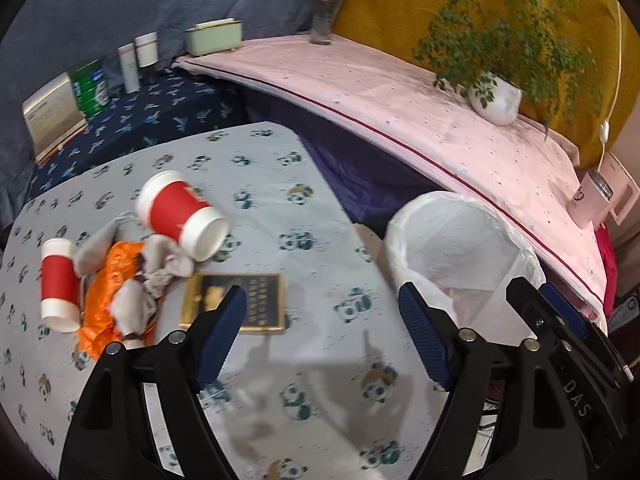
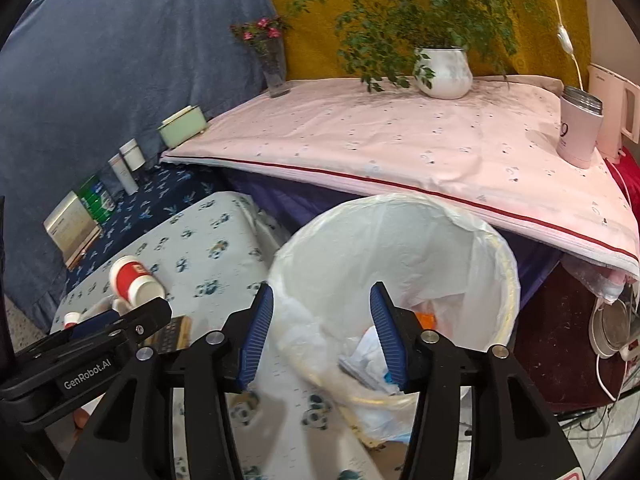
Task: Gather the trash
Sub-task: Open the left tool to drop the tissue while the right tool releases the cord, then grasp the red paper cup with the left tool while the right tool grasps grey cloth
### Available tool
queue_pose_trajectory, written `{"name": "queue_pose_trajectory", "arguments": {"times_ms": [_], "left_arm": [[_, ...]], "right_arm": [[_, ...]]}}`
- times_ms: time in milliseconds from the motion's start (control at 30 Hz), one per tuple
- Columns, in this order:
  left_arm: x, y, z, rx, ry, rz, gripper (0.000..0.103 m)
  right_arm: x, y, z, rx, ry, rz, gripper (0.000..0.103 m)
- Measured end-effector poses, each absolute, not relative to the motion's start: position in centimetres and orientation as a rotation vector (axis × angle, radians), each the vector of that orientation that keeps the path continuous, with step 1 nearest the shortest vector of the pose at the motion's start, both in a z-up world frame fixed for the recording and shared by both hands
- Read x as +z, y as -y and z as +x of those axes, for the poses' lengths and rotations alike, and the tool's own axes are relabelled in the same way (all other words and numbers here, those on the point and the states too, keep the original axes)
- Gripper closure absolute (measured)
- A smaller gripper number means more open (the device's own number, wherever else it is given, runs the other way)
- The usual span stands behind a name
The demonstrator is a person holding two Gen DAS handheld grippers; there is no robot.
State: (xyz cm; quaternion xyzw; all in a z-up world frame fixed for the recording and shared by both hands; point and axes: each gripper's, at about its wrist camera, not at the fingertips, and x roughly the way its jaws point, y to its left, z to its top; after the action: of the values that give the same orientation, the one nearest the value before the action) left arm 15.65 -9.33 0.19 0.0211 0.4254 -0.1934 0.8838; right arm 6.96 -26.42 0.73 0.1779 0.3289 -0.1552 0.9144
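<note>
Far left on the panda-print grey tablecloth (image 1: 260,184): two red-and-white paper cups on their sides, one at the edge (image 1: 59,285), one farther in (image 1: 180,214), with crumpled grey paper (image 1: 160,268) and an orange plastic wrapper (image 1: 108,300) between them. Nearer, a flat dark gold-framed card (image 1: 256,300). Left gripper (image 1: 322,332): fingers released, empty, over the cloth. Right: round bin lined with a white plastic bag (image 2: 400,248), holding discarded scraps. Right gripper (image 2: 322,336): fingers parted, empty, above the bin.

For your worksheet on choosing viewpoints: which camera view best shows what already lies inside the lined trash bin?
The right wrist view: it looks down into the trash bin, showing bags and something orange. The left wrist view shows mostly its liner.
</note>
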Motion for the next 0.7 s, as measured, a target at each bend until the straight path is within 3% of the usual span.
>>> {"name": "queue_pose_trajectory", "arguments": {"times_ms": [533,700], "left_arm": [[0.3,-5.3,14.8,-0.192,-0.882,-0.061,0.028],[-0.3,-9.7,14.8,-0.13,-0.896,-0.112,0.016]], "right_arm": [[1.4,14.0,8.5,-0.132,-0.728,0.266,0.049],[1.0,10.5,9.3,-0.086,-0.748,0.236,0.047]]}}
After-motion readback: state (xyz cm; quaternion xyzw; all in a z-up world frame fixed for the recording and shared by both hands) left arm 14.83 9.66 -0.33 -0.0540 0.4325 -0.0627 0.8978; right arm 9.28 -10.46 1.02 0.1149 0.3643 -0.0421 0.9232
